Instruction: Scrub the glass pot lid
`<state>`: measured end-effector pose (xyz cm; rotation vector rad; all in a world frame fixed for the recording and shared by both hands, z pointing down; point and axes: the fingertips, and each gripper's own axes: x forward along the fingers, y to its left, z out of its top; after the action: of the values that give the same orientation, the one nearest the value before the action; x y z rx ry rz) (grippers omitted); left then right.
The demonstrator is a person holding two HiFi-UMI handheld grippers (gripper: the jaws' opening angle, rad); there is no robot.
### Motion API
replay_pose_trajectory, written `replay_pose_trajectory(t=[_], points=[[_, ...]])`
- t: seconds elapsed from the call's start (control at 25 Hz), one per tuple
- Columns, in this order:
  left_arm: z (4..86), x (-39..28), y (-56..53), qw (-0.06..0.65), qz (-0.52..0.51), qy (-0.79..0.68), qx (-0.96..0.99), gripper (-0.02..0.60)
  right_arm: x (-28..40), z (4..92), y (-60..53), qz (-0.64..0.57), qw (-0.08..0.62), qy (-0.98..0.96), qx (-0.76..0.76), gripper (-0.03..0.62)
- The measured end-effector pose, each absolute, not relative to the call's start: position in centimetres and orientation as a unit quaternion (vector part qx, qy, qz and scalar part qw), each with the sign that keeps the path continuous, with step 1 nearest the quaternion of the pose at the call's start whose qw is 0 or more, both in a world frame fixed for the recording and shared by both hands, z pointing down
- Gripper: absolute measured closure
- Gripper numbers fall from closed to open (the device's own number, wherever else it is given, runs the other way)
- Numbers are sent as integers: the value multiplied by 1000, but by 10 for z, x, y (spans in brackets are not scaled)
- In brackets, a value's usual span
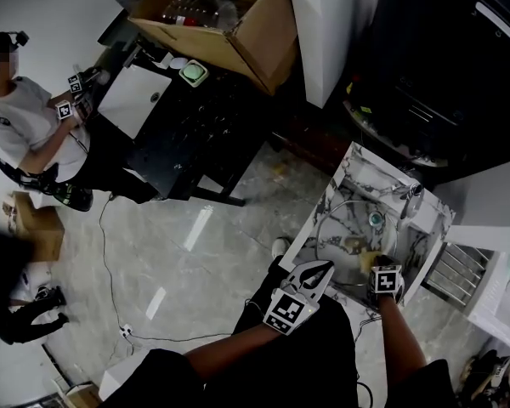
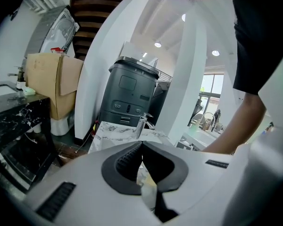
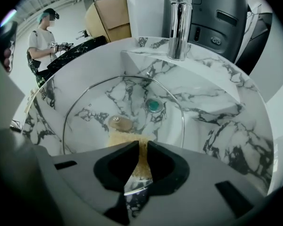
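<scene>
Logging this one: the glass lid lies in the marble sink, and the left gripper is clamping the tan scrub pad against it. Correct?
One slip: the right gripper, not the left, holds the tan scrub pad on the glass lid, as the right gripper view shows. The left gripper is shut on nothing in its own view. The lid does lie in the marble sink.

The right claw [image 3: 140, 146] hides near parts of the glass lid [image 3: 92, 102].

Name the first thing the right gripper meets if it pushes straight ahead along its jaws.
The right gripper, shut on the sponge, would most likely press it into the glass lid lying in the sink, just short of the knob; depth is unclear.
</scene>
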<state>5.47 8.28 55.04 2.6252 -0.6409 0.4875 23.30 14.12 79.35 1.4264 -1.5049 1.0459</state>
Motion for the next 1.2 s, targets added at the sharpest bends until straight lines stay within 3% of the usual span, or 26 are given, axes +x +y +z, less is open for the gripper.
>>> replay_pose_trajectory(t=[0.76, 1.2], points=[[541, 10, 51, 200, 151, -274, 928, 565, 155, 795, 122, 401, 422, -637, 505, 531], [528, 1, 29, 195, 140, -239, 941, 565, 138, 743, 95, 388, 389, -639, 538, 531]])
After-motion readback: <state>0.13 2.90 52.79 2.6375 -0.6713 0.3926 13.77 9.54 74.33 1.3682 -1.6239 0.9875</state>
